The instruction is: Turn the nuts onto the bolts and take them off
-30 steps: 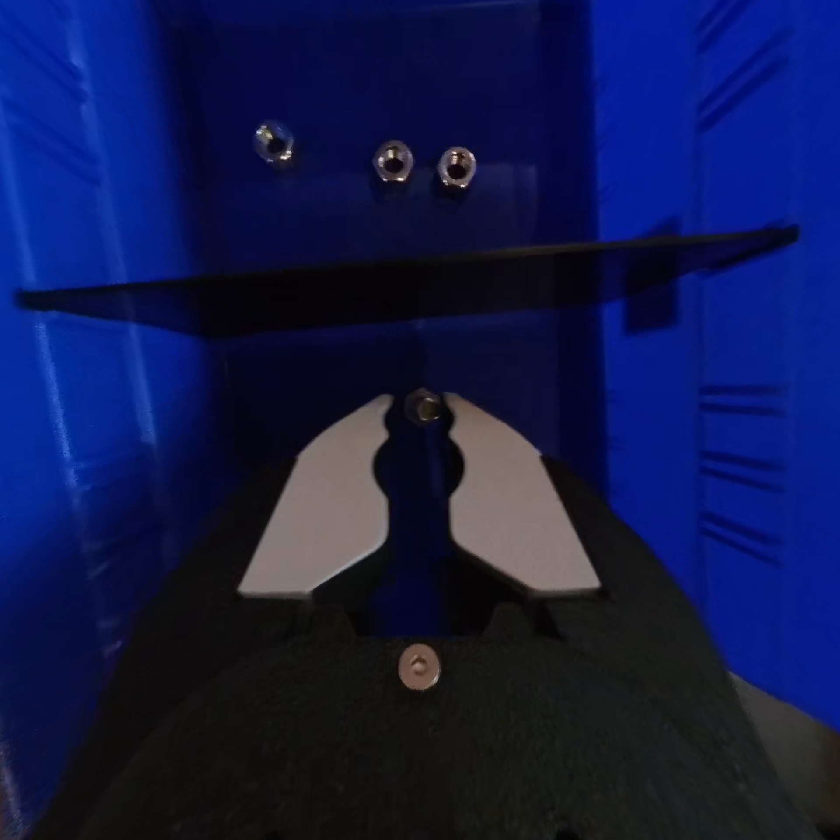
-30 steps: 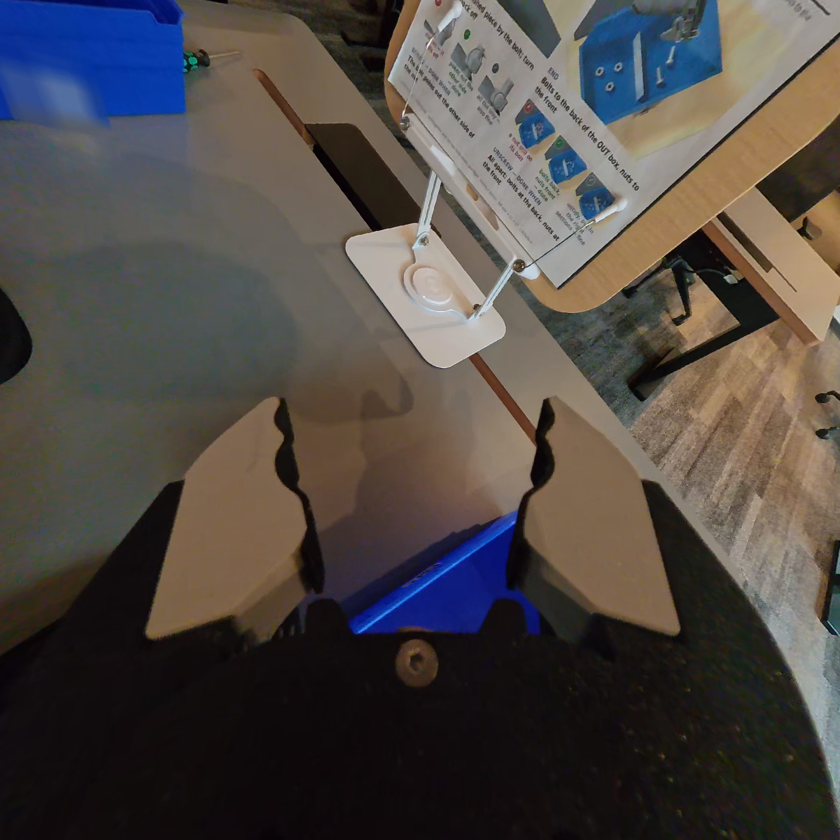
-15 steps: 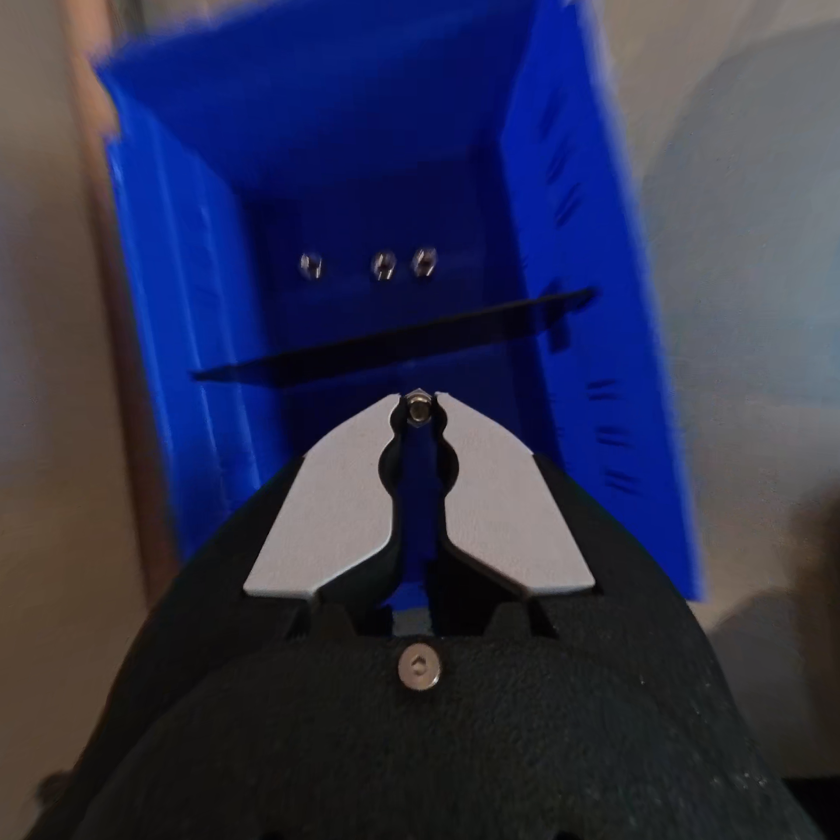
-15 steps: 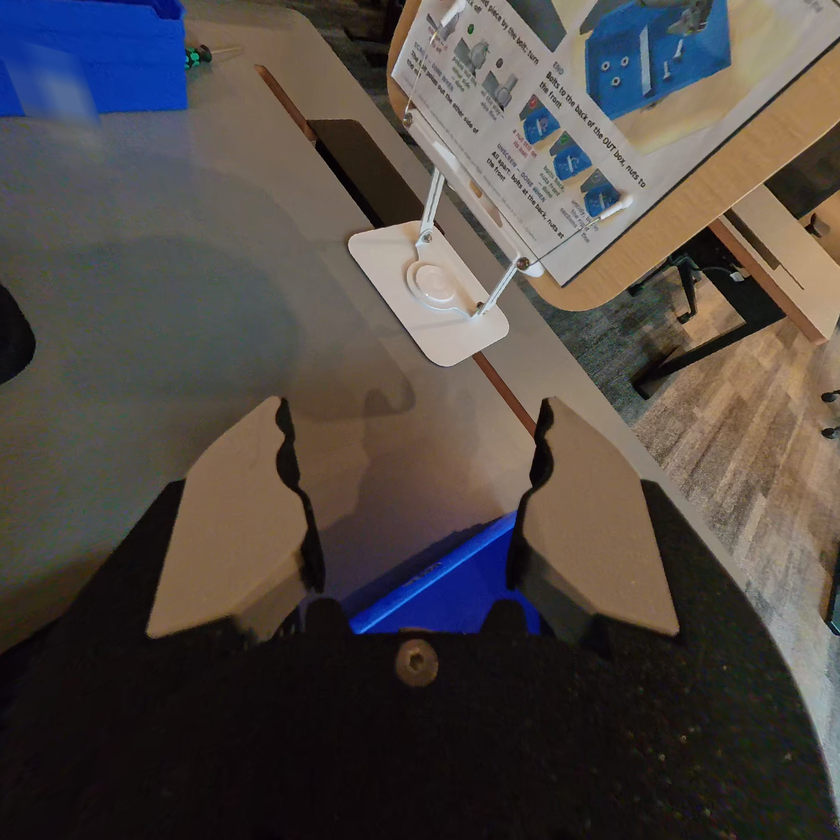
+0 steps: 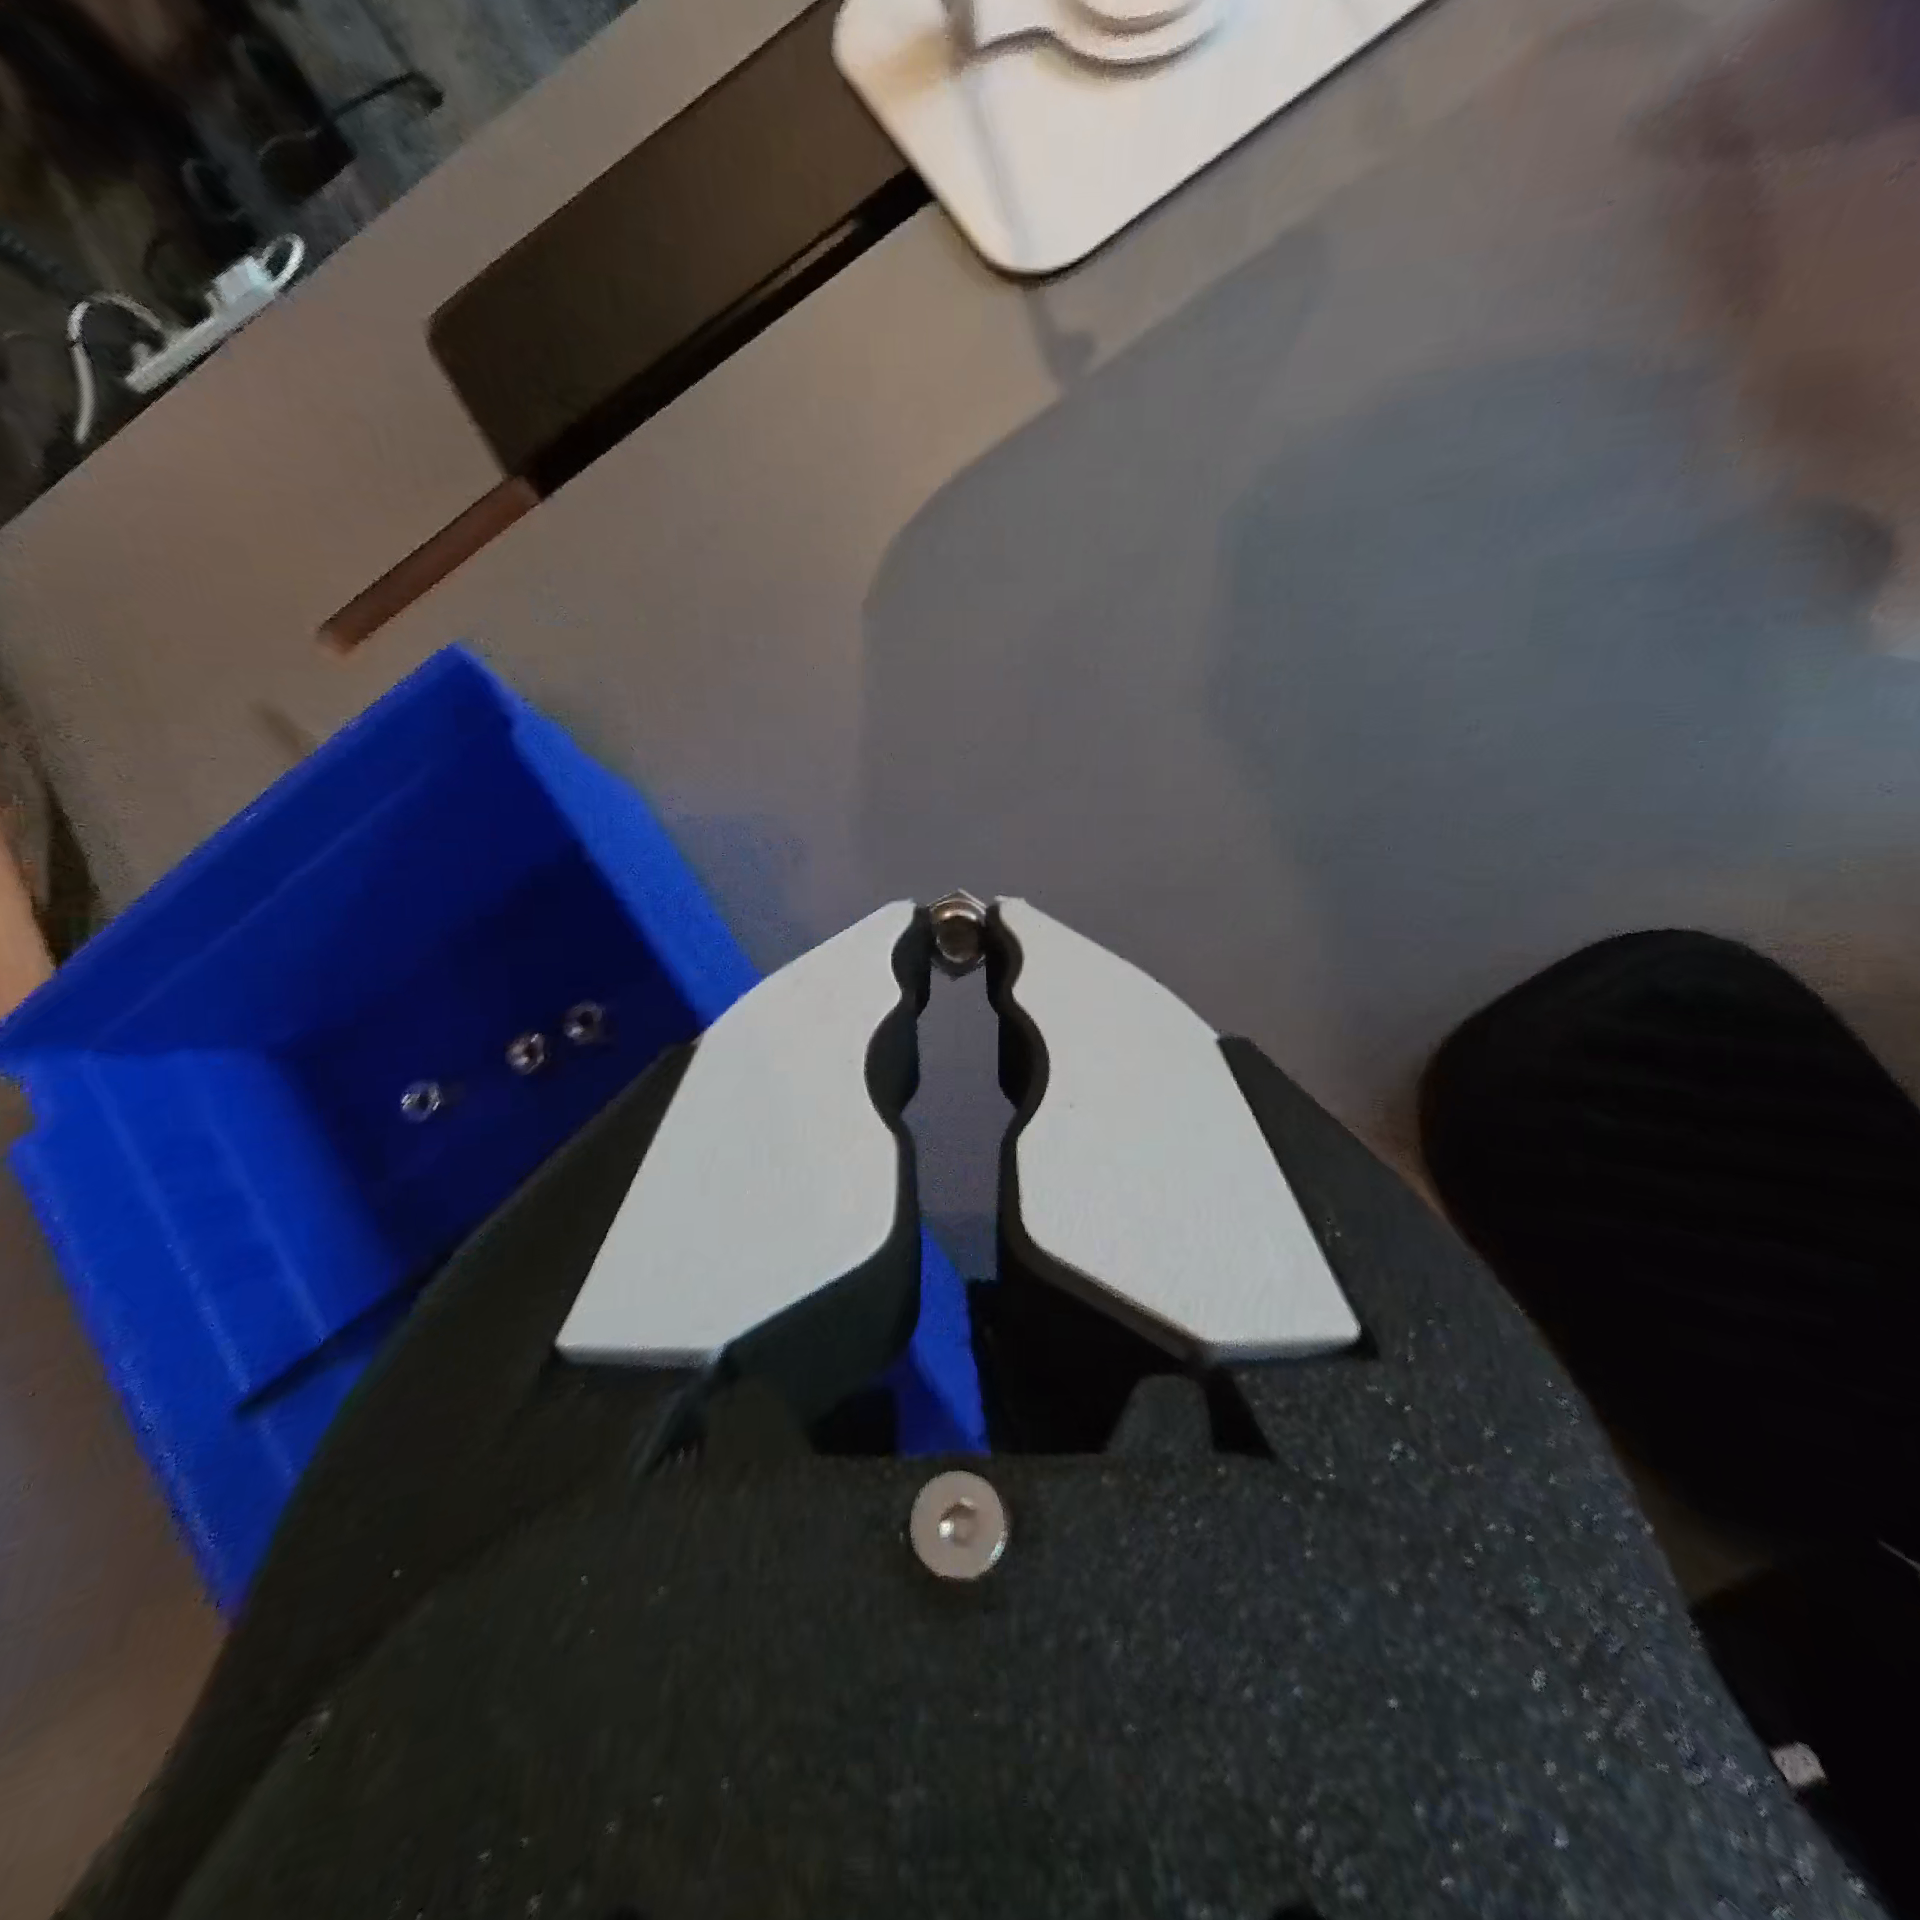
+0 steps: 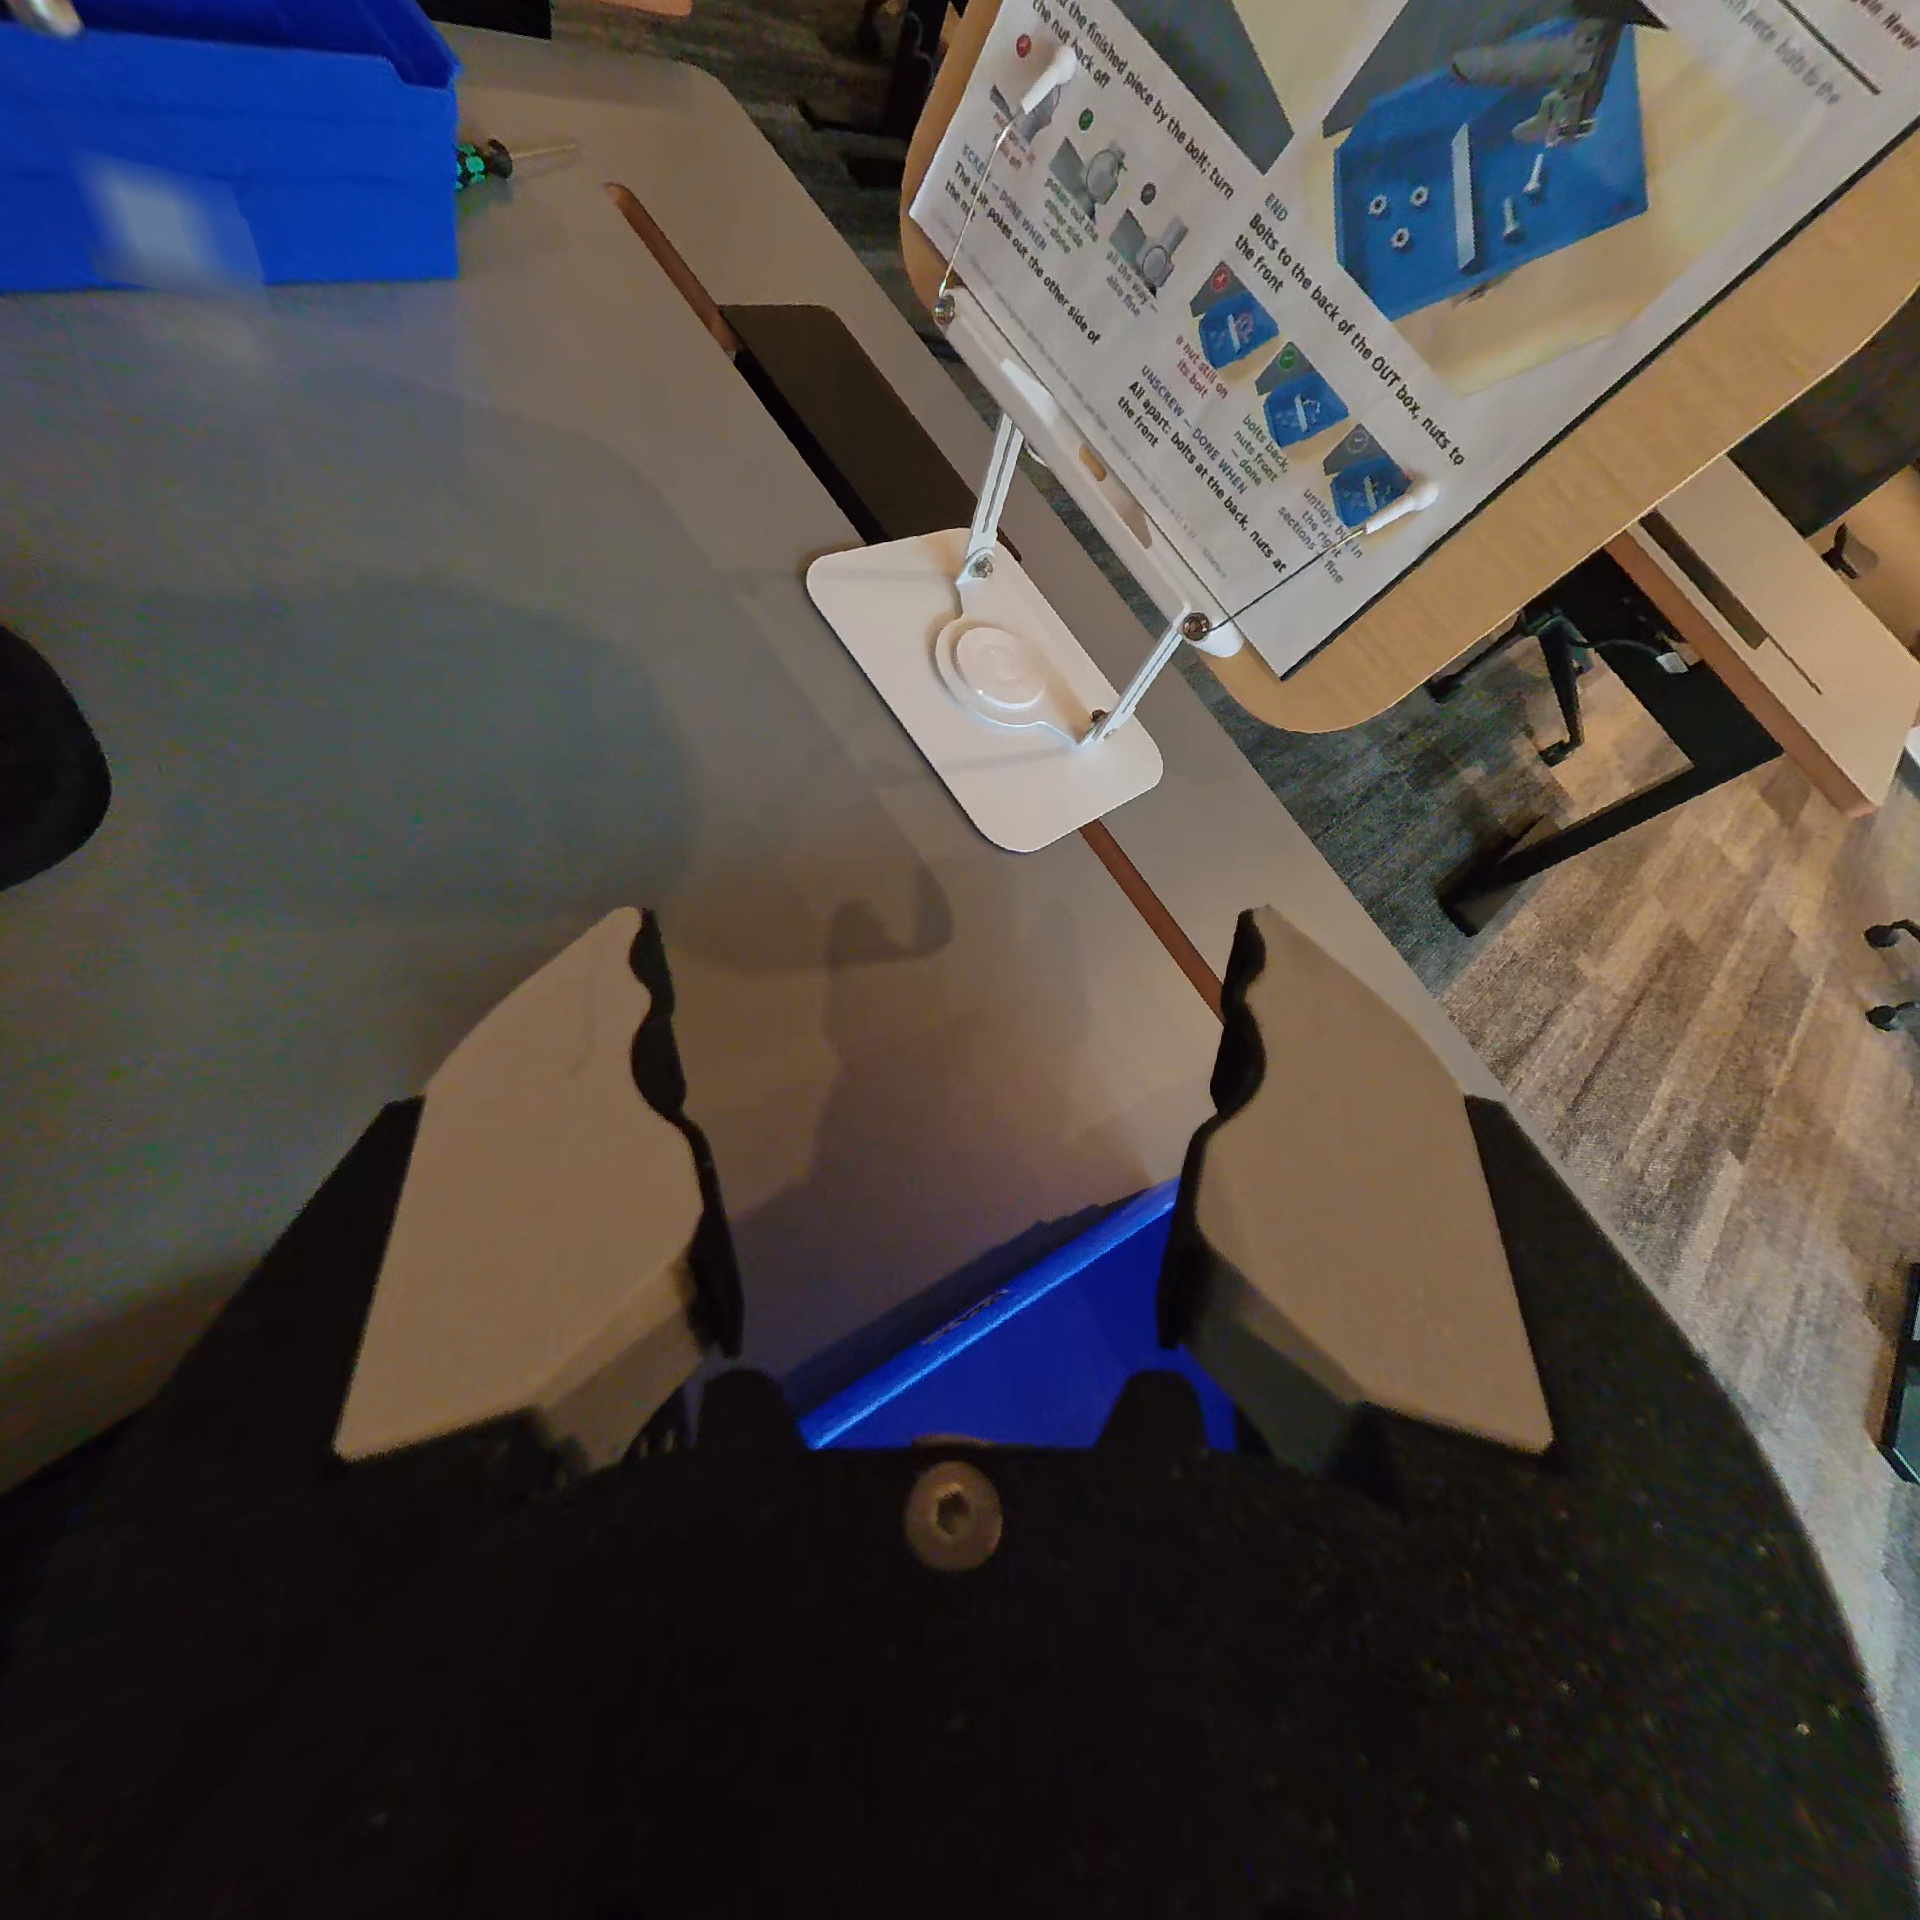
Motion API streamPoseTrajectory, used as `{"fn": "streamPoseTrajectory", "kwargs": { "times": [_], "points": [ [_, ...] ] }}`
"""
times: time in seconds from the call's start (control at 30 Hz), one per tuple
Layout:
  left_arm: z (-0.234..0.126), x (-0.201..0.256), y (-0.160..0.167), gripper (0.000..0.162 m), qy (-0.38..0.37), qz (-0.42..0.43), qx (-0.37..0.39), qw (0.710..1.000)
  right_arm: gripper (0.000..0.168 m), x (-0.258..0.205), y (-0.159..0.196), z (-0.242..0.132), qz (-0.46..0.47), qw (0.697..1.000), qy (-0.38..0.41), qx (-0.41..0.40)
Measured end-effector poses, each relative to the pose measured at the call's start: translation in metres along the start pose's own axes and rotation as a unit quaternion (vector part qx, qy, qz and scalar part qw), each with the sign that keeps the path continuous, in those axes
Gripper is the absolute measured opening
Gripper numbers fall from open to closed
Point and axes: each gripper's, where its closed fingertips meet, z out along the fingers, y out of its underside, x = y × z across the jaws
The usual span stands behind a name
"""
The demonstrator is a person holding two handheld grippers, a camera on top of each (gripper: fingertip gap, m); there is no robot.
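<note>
My left gripper (image 5: 956, 935) is shut on a small silver bolt (image 5: 954, 943), pinched at the very fingertips and held above the grey table (image 5: 1195, 623), right of the blue bin (image 5: 260, 1195). Three silver nuts (image 5: 525, 1055) lie in the bin's far section, behind a thin dark divider (image 5: 312, 1377). My right gripper (image 6: 935, 997) is open and empty, held above a corner of the blue bin (image 6: 997, 1340). A black body at the right of the left wrist view (image 5: 1662, 1195) looks like the right gripper.
A white stand base (image 6: 987, 686) holds an instruction sheet (image 6: 1351, 260) at the table's right edge. A black slot (image 6: 821, 405) is set in the table. Another blue bin (image 6: 208, 156) and a screwdriver (image 6: 488, 161) sit at the far end. About 45 centimetres separates my left fingertips from my right.
My left gripper has lifted out of the blue bin with the bolt and swung up and right over the table. The right gripper has barely moved.
</note>
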Motion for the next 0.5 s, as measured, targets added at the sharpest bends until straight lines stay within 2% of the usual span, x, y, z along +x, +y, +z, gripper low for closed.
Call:
{"fn": "streamPoseTrajectory", "kwargs": {
  "times": [0.2, 0.5],
  "points": [
    [0.028, 0.055, -0.019, 0.010, 0.052, 0.048, 0.004, 0.997, 0.100, 0.000, 0.000, -0.001, 0.000, 1.000, -0.001, 0.003],
    [0.068, 0.127, -0.029, 0.010, 0.121, 0.085, 0.006, 0.989, 0.100, -0.003, -0.001, -0.004, -0.005, 1.000, -0.005, 0.004]
  ]
}}
